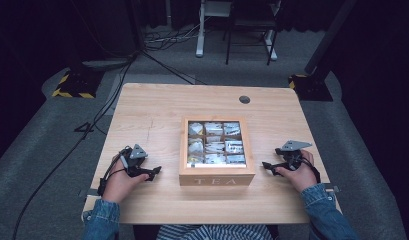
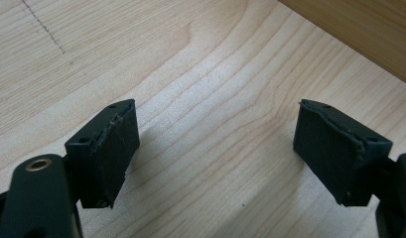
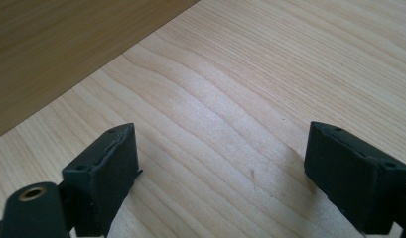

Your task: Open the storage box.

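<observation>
Near the middle of the bench's front edge sits the tea box (image 1: 217, 150), lid shut, between both grippers: left gripper (image 1: 153, 171) and right gripper (image 1: 267, 166) rest wide open, empty, jaws pointing inward at its side walls, about equally near

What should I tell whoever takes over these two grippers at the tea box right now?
Left gripper: open, holding nothing, resting on the table left of the tea box.
Right gripper: open, holding nothing, on the table right of the box.
Tea box: mid-table, lid shut, tea bags visible through its clear top in the compartments.
Done: nothing visibly handled so far.
Left: probably closing in on the box from both sides; neither gripper touches it.
</observation>
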The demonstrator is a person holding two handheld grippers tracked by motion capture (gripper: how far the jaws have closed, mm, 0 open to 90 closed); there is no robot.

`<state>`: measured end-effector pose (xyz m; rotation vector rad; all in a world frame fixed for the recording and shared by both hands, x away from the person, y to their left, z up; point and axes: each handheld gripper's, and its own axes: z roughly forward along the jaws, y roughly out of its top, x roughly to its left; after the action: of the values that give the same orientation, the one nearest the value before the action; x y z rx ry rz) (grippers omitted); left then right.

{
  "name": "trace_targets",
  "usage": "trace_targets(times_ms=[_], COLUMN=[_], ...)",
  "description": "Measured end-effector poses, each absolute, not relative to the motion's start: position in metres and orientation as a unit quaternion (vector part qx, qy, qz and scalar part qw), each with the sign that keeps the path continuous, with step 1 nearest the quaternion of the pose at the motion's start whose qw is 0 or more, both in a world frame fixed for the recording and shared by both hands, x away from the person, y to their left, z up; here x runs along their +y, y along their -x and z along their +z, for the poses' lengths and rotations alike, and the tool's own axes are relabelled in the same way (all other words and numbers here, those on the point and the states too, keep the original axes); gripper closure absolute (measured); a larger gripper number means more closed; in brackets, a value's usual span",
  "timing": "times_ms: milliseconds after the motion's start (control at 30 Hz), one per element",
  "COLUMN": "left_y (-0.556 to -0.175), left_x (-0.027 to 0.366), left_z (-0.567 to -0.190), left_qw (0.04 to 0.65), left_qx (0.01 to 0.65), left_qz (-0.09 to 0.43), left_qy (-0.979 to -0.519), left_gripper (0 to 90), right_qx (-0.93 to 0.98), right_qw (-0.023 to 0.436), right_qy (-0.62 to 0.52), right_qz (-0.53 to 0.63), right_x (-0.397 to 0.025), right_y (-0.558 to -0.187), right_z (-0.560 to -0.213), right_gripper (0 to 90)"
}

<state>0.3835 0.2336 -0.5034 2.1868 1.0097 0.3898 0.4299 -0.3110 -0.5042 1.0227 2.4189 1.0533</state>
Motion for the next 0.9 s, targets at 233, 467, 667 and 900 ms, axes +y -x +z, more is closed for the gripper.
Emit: trace_targets(times_ms=[233, 467, 667, 900], left_y=[-0.383, -0.383, -0.383, -0.384], left_x=[0.244, 0.246, 0.246, 0.244], left_z=[-0.503, -0.504, -0.504, -0.504], left_qw=[0.343, 0.343, 0.343, 0.341], left_qx=[0.387, 0.391, 0.391, 0.391], left_qz=[0.147, 0.150, 0.149, 0.146], left_qy=[-0.843, -0.841, -0.841, -0.842], left_gripper=[18.9, 18.9, 18.8, 15.7], right_qx=[0.844, 0.844, 0.843, 0.842], right_qw=[0.155, 0.156, 0.157, 0.153], right_qy=[-0.357, -0.356, -0.352, -0.337], right_qz=[0.368, 0.369, 0.375, 0.393], right_x=[-0.311, -0.311, -0.311, -0.314], right_y=[-0.430, -0.430, -0.430, -0.427], right_z=[-0.504, -0.504, -0.504, -0.495], right_gripper=[13.6, 16.1, 22.8, 38.0])
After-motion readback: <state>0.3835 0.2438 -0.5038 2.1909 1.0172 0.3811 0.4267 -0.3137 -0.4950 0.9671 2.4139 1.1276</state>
